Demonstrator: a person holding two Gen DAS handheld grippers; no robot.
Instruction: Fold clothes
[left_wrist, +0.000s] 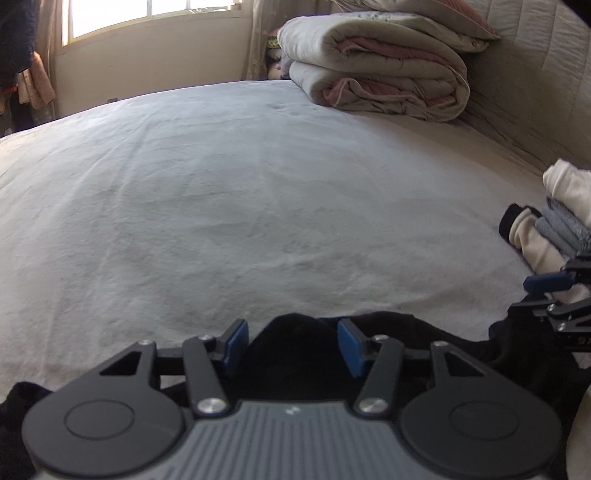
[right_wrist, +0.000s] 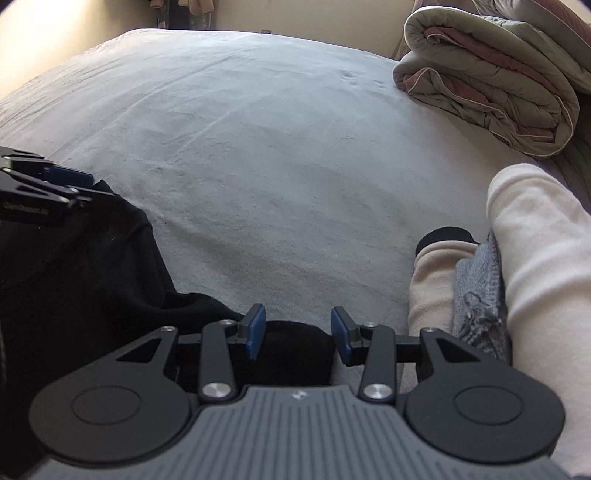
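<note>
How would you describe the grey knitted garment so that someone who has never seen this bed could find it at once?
Start at the bed with its pale sheet, then look to the small stack of folded clothes near the right claw. The grey knit is sandwiched between two cream pieces, and it alone there shows a grey, textured weave.

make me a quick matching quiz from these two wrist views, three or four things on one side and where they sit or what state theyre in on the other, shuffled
Things:
1. black garment
2. rolled quilt
3. folded clothes stack
4. left claw

Places or states:
A. far corner of the bed, by the headboard
B. open, black cloth between its blue pads
C. near edge of the bed, under both claws
D. right side of the bed, cream and grey layers

Pairs: 1-C, 2-A, 3-D, 4-B
</note>
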